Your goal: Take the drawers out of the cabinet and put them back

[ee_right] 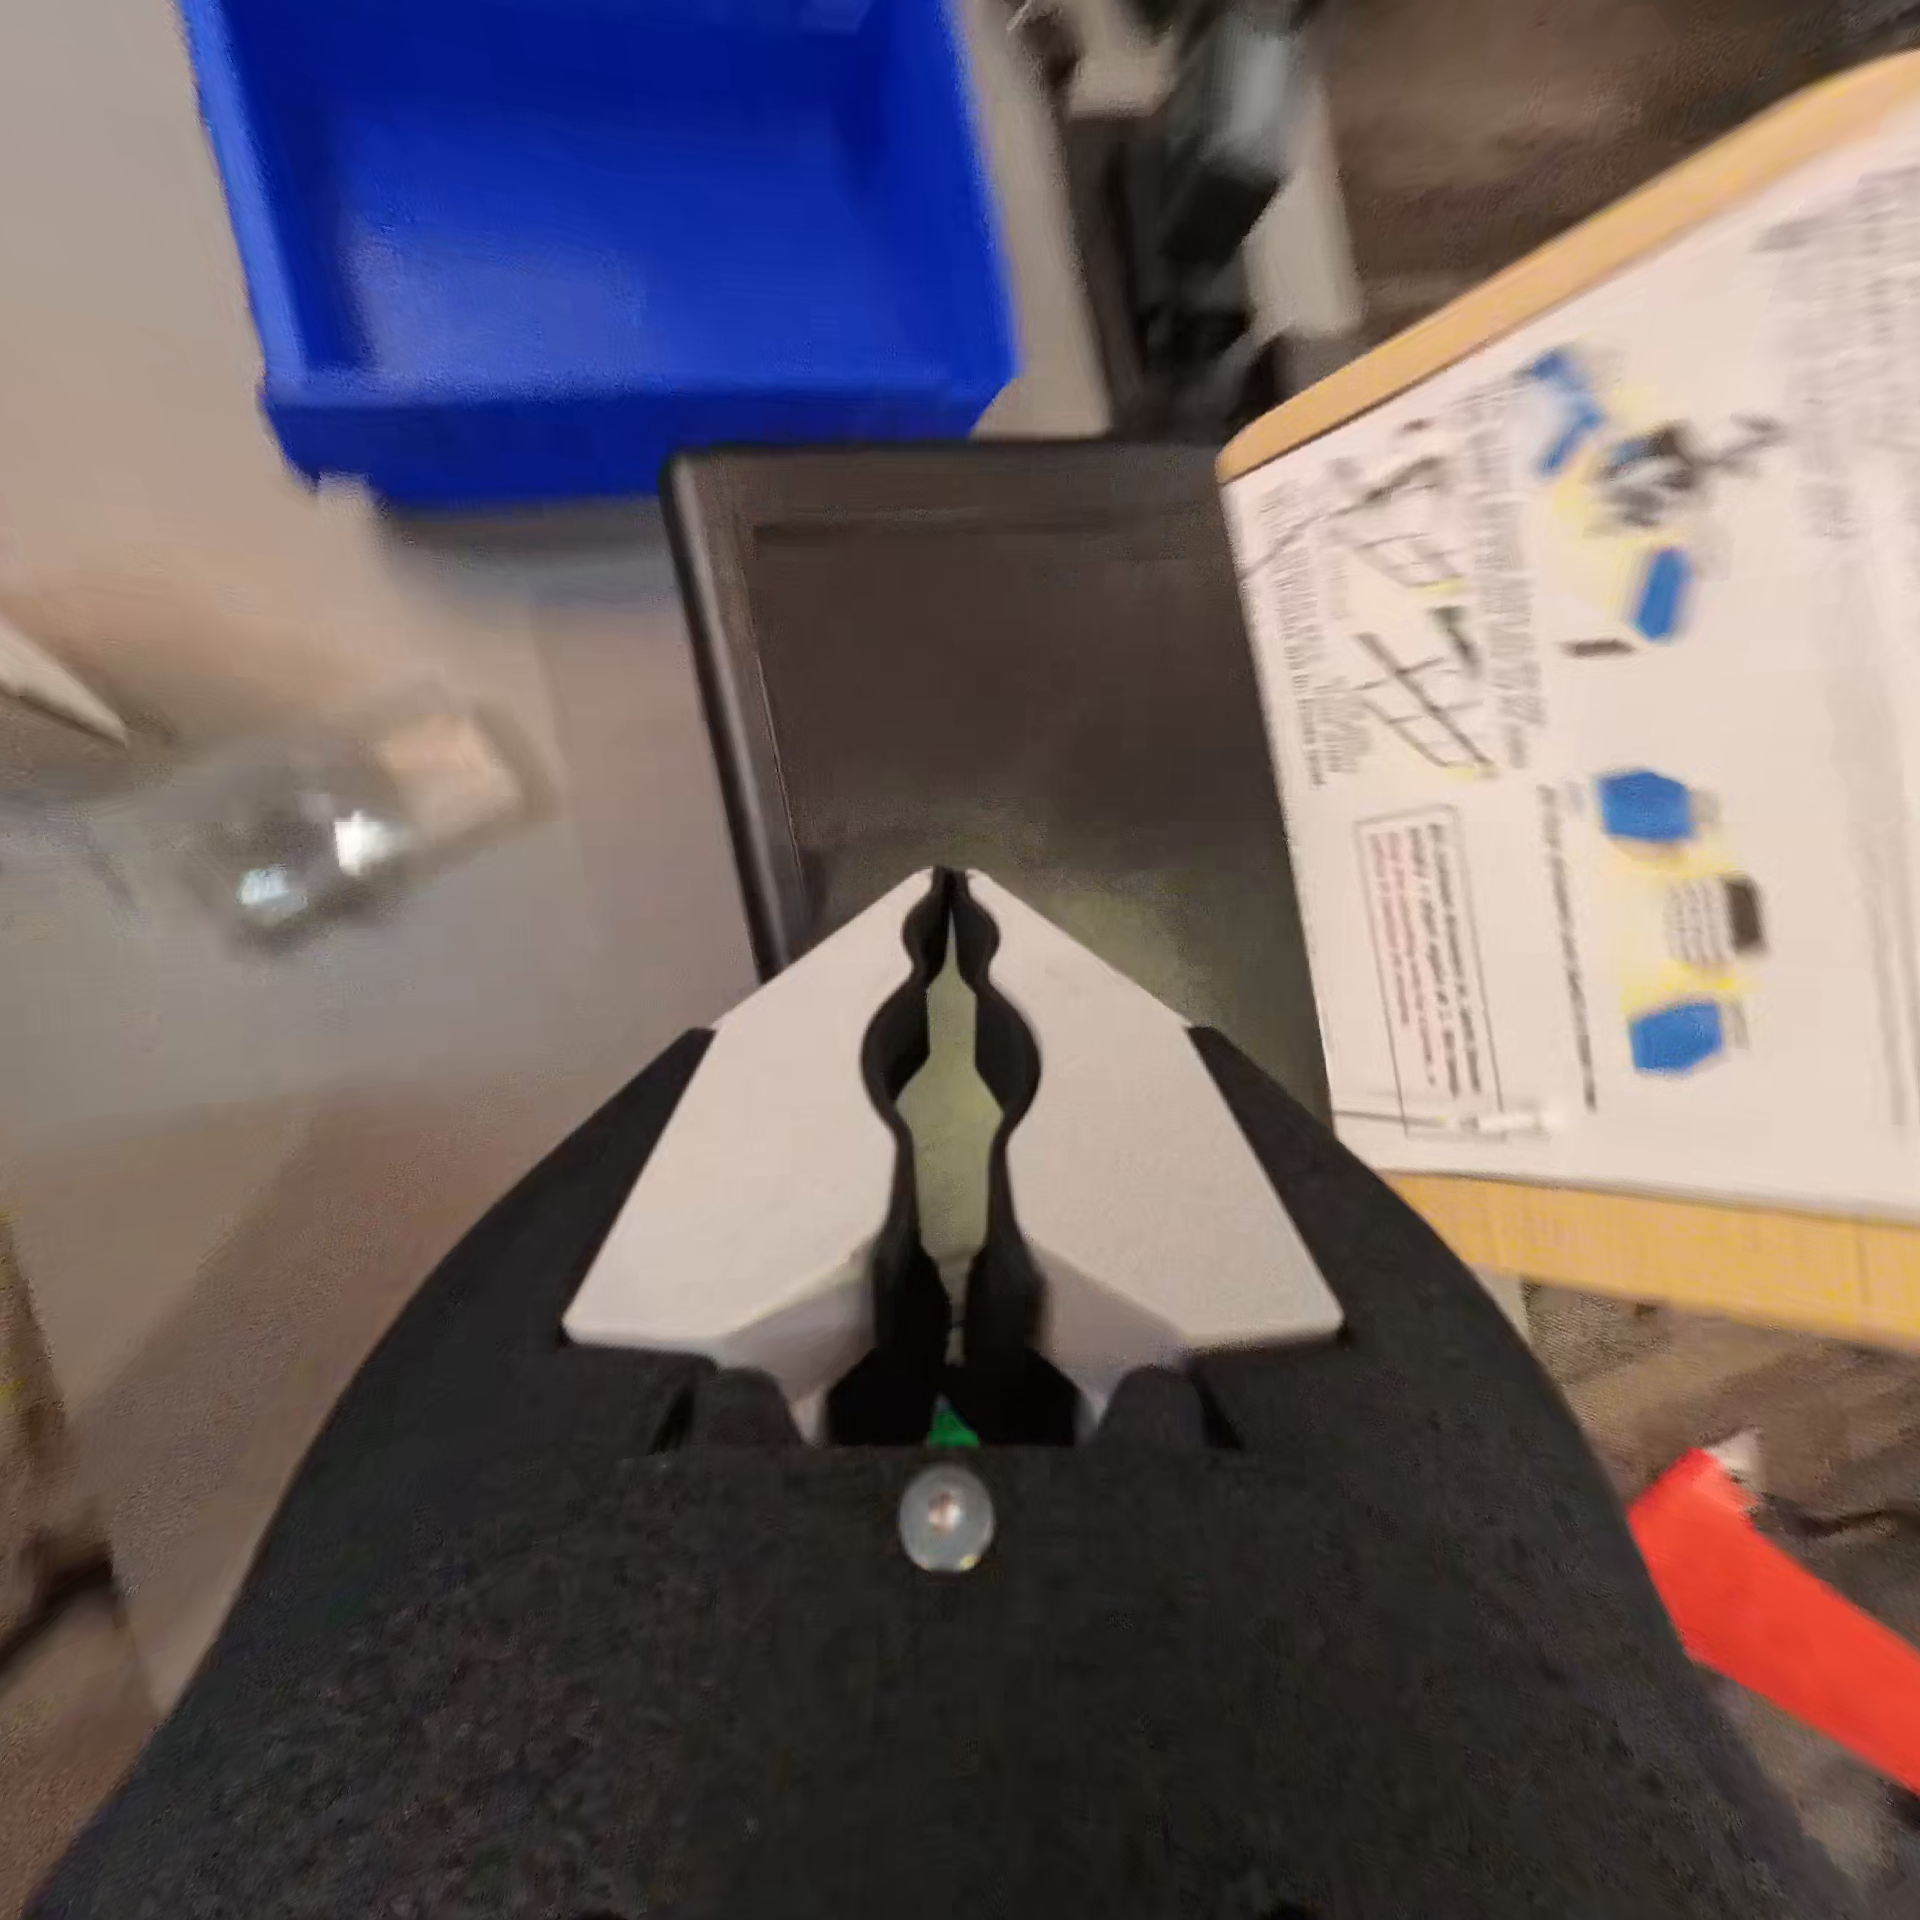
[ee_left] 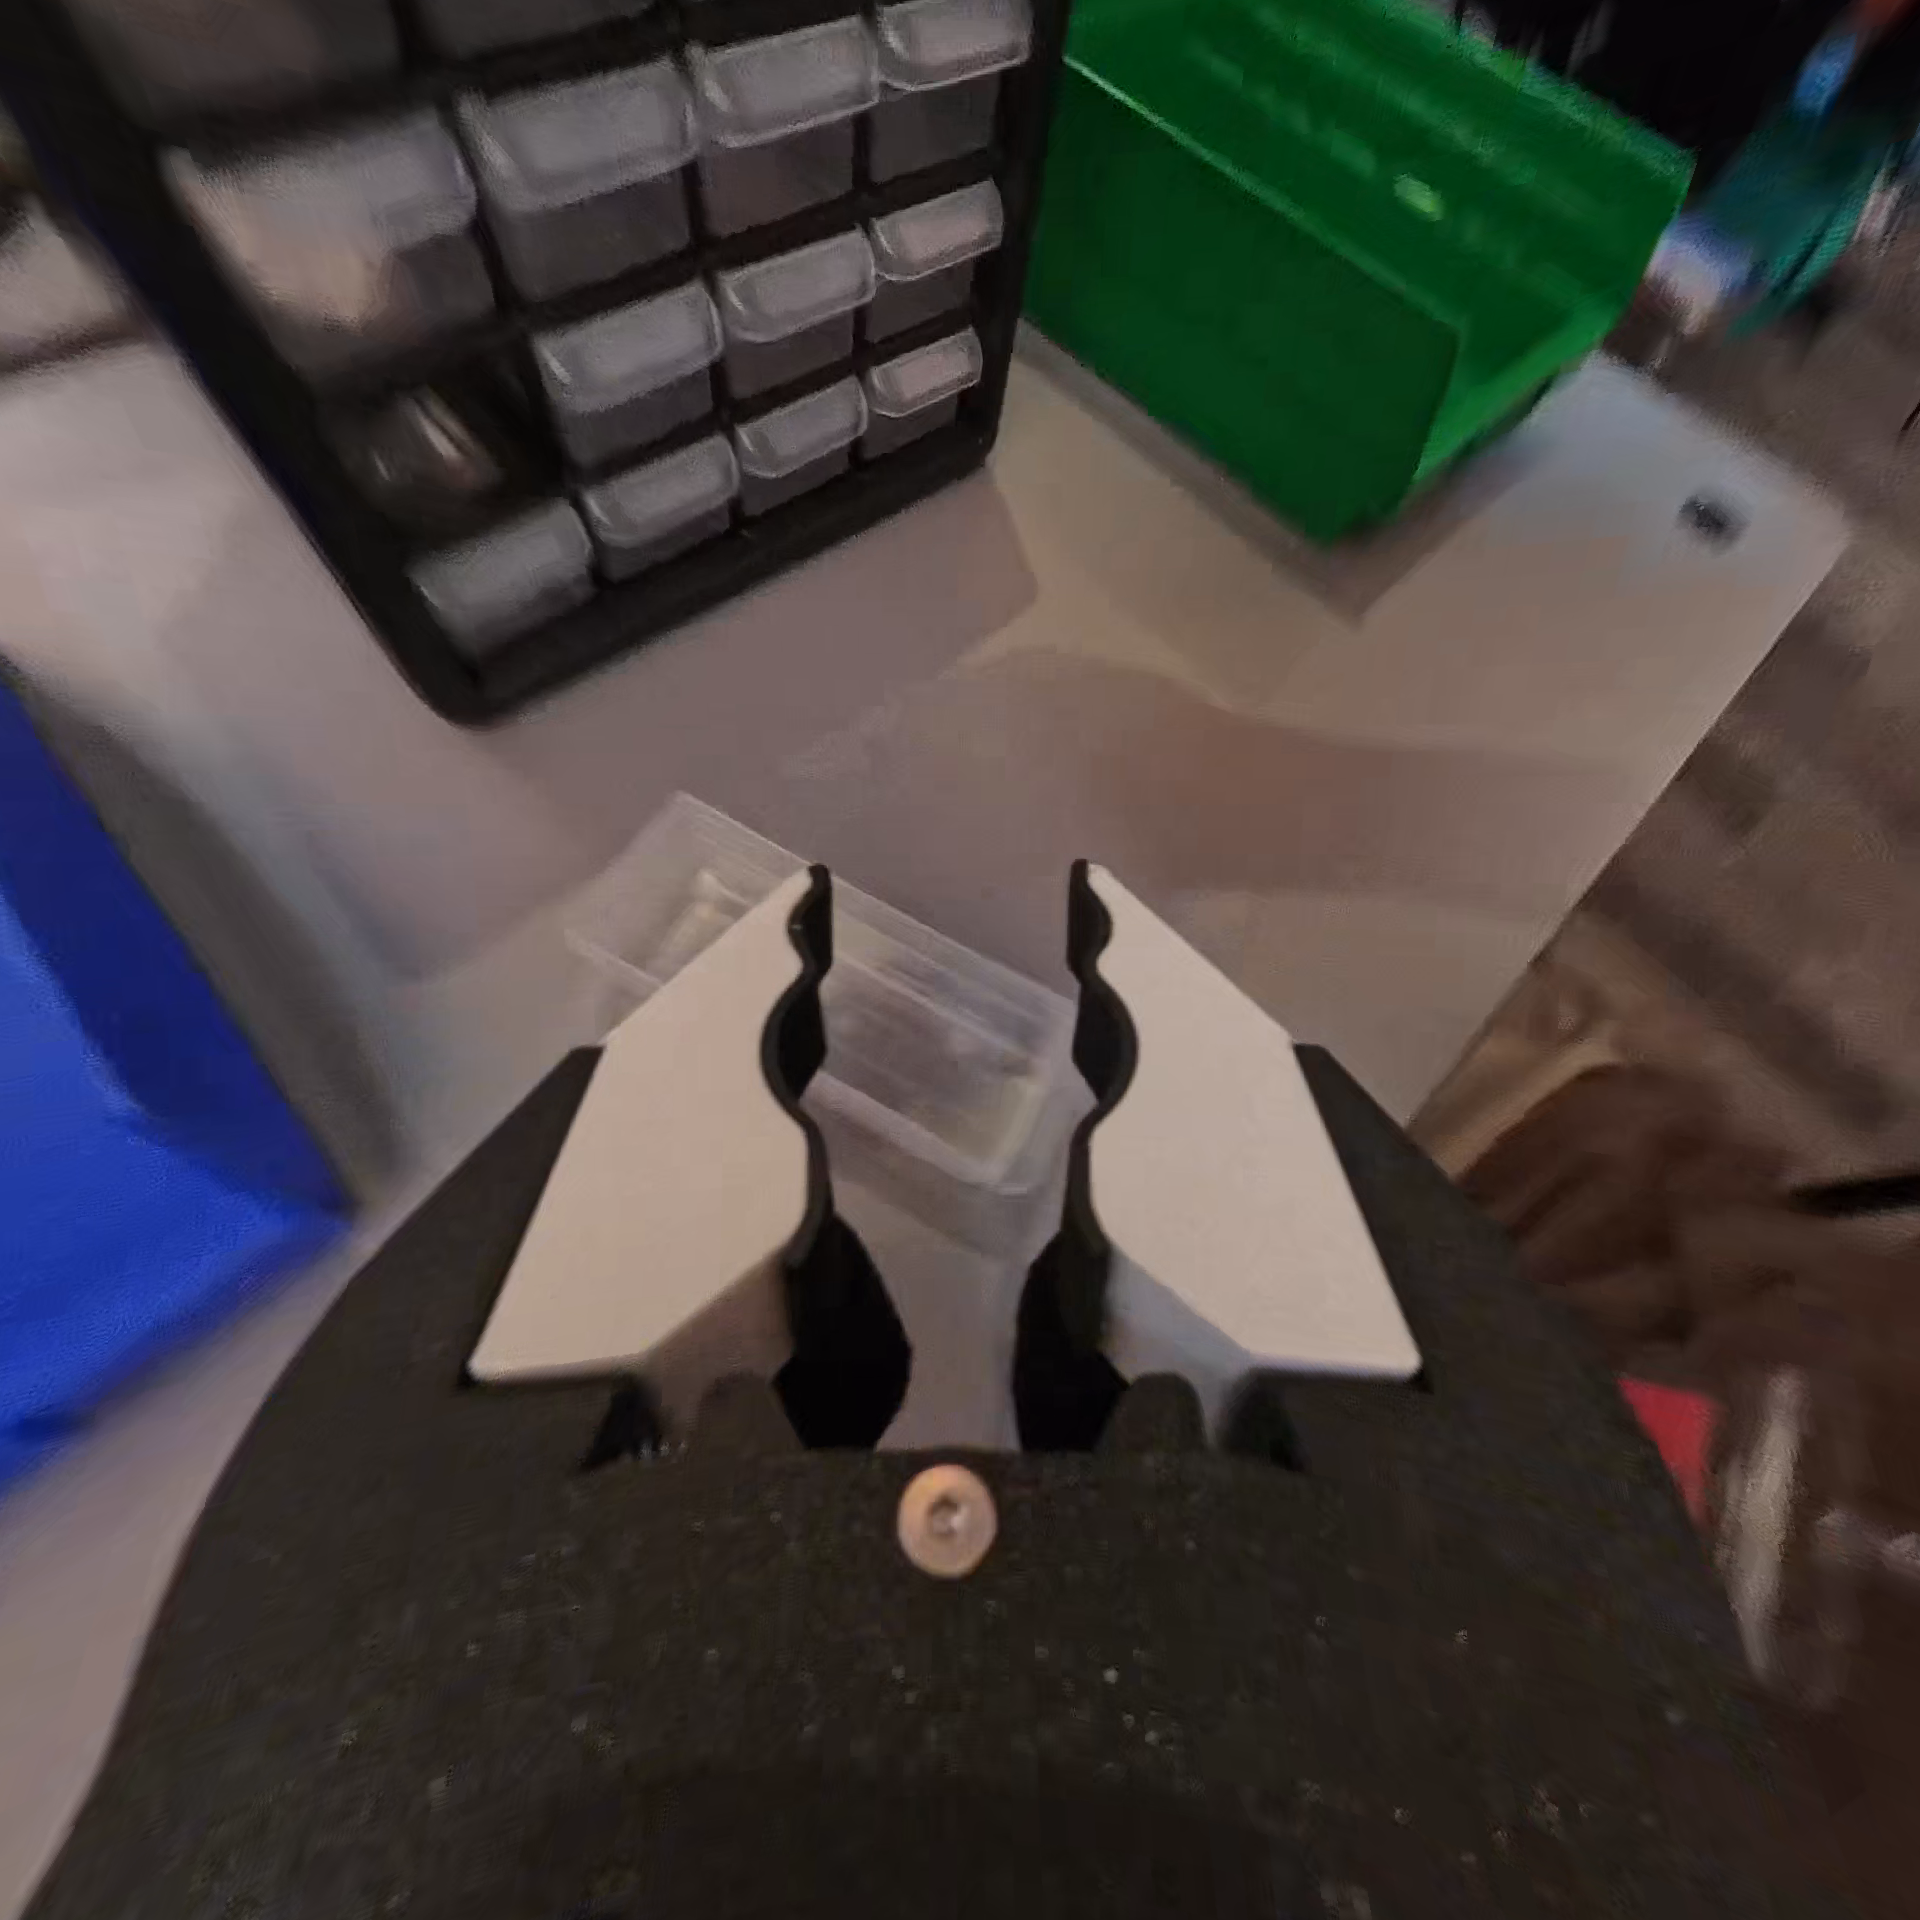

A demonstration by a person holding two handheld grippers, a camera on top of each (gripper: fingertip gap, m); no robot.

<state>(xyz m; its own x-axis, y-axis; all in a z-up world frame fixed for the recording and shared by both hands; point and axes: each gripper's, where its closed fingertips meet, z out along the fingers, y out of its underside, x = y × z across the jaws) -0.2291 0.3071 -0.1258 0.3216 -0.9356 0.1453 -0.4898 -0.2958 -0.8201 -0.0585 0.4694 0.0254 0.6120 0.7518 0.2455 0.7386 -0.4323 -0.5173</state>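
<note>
Two grippers, one loose drawer out on the tabletop (ee_left: 1403,665). Left to right in the left wrist view: blue bin (ee_left: 125,1091) at the left edge, black cabinet (ee_left: 582,343) toward the far side with most clear drawers seated and one dark slot in its left column that looks empty (blurred, not sure), green bin (ee_left: 1299,291) just beside the cabinet's right side. The clear drawer (ee_left: 935,1049) lies on the tabletop near the near edge, well apart from the cabinet, directly under the left gripper (ee_left: 949,883). Its fingers (ee_left: 675,1143) are spread, straddling the drawer; contact can't be confirmed, so released, not grasping.

Handling, as a guess: thin clear plastic, light, stiff but crackable, slick walls. Best hold looks like across the two long side walls or on the front lip, with gentle squeeze; something small inside may rattle.

Right wrist view: the same drawer (ee_right: 343,821) shows only as a smeared clear shape at left, then the blue bin (ee_right: 623,239) at the far side, a black flat tray-like panel (ee_right: 987,675) ahead of the right gripper (ee_right: 948,883), and a printed sheet on a board (ee_right: 1610,675) at right. Right fingers (ee_right: 779,1143) clenched tip to tip, holding nothing. Cabinet and green bin appear only in the left view; panel and sheet only in the right.
</note>
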